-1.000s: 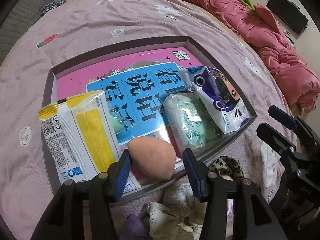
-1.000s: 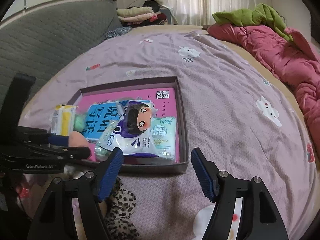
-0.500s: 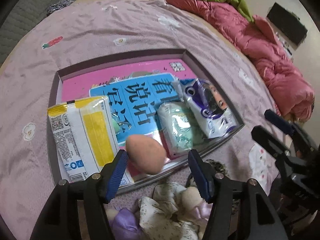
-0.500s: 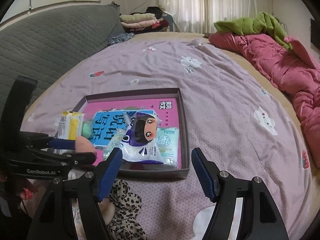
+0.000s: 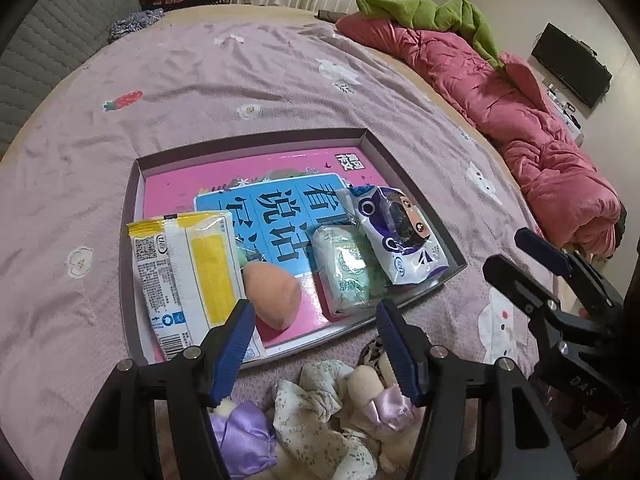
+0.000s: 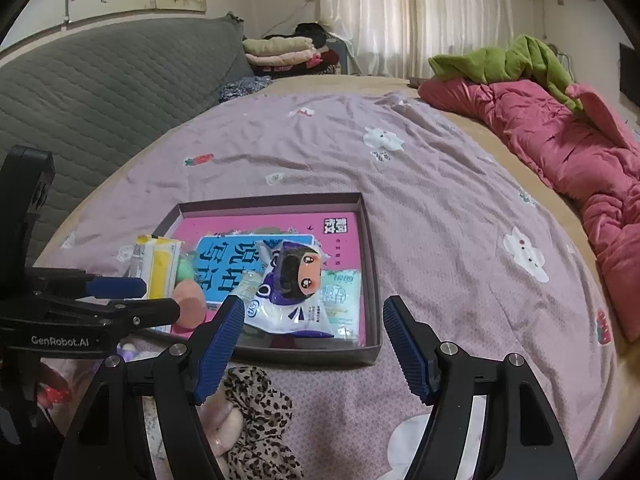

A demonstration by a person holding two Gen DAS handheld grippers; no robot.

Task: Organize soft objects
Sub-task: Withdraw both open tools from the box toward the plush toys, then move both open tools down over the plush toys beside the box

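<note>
A shallow purple-walled tray (image 5: 374, 148) is seen lying on a bed (image 5: 200, 80) covered with a mauve sheet, and a pink and blue book (image 5: 280, 184) is laid flat on the tray's floor. Along the tray's left edge a yellow and white packet (image 5: 188, 268) is placed, and a peach egg-shaped sponge (image 5: 272, 294) is set just beside it near the front edge, with a small green sponge (image 5: 242, 256) partly hidden behind the two. Toward the tray's right front corner a pale green tissue pack (image 5: 346, 274) is found, and a purple and white cartoon pack (image 5: 404, 236) is leaned partly over it. The left gripper (image 5: 314, 344) is held above the tray's front edge with its blue-padded fingers (image 5: 234, 344) spread apart and nothing between them; the peach sponge lies just ahead of the left finger, apart from it. The right gripper (image 6: 314, 340) is likewise held with its fingers wide apart and nothing grasped, poised over the front wall of the tray (image 6: 304, 354). On the sheet in front of the tray a heap of hair scrunchies is gathered: a lilac satin one (image 5: 244, 436), a cream floral one (image 5: 320, 420) and a leopard-print one (image 6: 260, 420). Along the bed's right edge a crumpled pink quilt (image 5: 520, 120) is piled, with a green blanket (image 5: 432, 12) on top of its far end.
</note>
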